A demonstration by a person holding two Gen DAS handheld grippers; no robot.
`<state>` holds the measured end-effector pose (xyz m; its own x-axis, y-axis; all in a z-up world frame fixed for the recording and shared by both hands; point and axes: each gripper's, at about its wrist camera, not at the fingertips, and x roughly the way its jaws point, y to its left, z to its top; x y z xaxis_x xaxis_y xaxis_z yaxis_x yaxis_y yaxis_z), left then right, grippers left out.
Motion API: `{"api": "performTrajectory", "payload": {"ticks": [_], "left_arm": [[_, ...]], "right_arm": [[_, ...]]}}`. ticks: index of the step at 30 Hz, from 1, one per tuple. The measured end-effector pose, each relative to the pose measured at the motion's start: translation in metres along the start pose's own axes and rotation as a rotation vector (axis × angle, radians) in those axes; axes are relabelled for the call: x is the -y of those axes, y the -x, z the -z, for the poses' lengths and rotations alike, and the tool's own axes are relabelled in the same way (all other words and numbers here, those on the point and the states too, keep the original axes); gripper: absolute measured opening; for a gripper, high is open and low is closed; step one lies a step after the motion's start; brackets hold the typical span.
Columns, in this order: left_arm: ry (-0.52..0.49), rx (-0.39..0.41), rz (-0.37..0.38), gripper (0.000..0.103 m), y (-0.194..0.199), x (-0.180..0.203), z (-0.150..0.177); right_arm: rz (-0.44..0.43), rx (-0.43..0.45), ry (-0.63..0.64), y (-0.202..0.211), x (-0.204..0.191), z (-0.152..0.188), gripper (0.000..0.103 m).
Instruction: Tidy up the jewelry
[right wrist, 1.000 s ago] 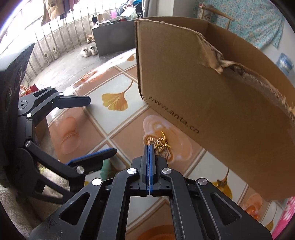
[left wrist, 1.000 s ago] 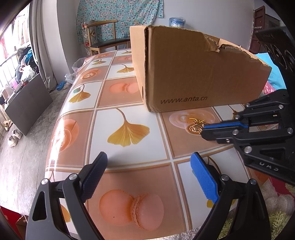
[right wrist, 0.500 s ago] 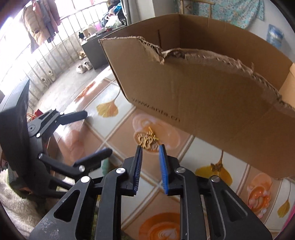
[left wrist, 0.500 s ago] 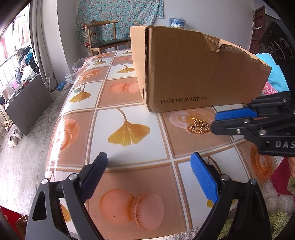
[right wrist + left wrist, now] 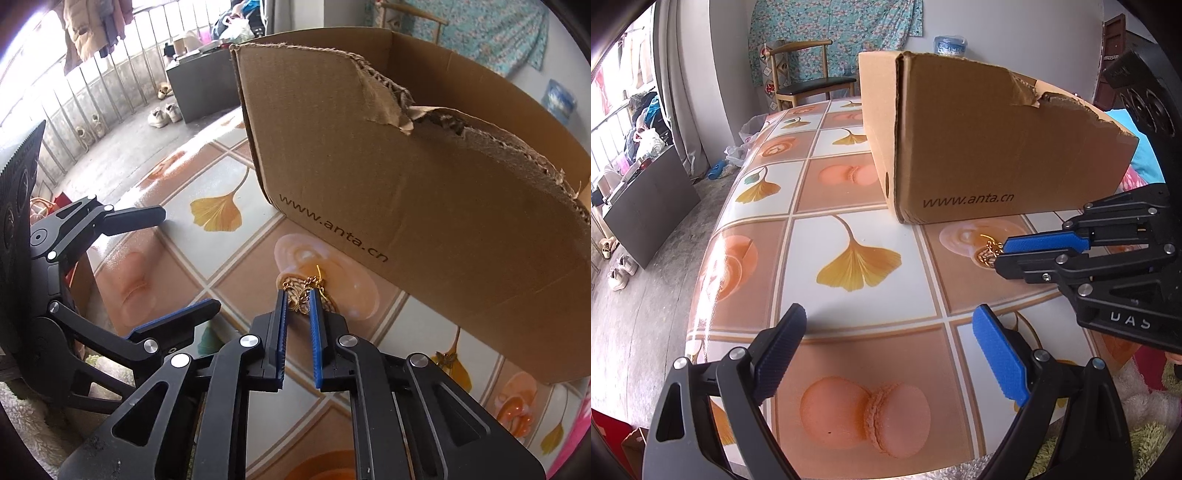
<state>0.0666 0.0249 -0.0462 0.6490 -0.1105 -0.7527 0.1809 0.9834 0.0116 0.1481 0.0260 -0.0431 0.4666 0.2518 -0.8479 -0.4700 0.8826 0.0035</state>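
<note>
A small heap of gold earrings (image 5: 306,288) lies on the patterned table just in front of a torn cardboard box (image 5: 424,192). It also shows in the left wrist view (image 5: 988,253), partly hidden behind my right gripper (image 5: 1006,253). My right gripper (image 5: 297,295) is open a narrow gap, with its blue pads on either side of the heap. My left gripper (image 5: 886,336) is wide open and empty, low over the table's near edge, well left of the earrings.
The box (image 5: 979,147) reads www.anta.cn and stands open-topped on the tiled tablecloth (image 5: 849,184). A small gold piece (image 5: 445,357) lies on the table by the box's right end. A wooden chair (image 5: 801,74) stands beyond the table.
My right gripper went from shut to a narrow opening, pulled back from the earrings, then moved forward and down so its pads now straddle the heap. The left gripper has not moved.
</note>
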Motion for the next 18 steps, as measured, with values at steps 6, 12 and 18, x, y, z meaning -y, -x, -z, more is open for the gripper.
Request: {"api": "performTrajectory", "payload": {"ticks": [6,12,18], "left_arm": [[0.003,0.004,-0.002,0.089,-0.001,-0.001,0.000],[0.003,0.006,-0.002,0.089,-0.002,-0.002,-0.001],[0.003,0.005,-0.002,0.089,-0.002,-0.002,0.000]], "right_arm": [[-0.020,-0.010,-0.012,0.007,0.005,0.012,0.009],[-0.037,-0.003,-0.040,0.019,0.009,0.015,0.009],[-0.026,-0.003,-0.067,0.029,0.015,0.022,0.009]]}}
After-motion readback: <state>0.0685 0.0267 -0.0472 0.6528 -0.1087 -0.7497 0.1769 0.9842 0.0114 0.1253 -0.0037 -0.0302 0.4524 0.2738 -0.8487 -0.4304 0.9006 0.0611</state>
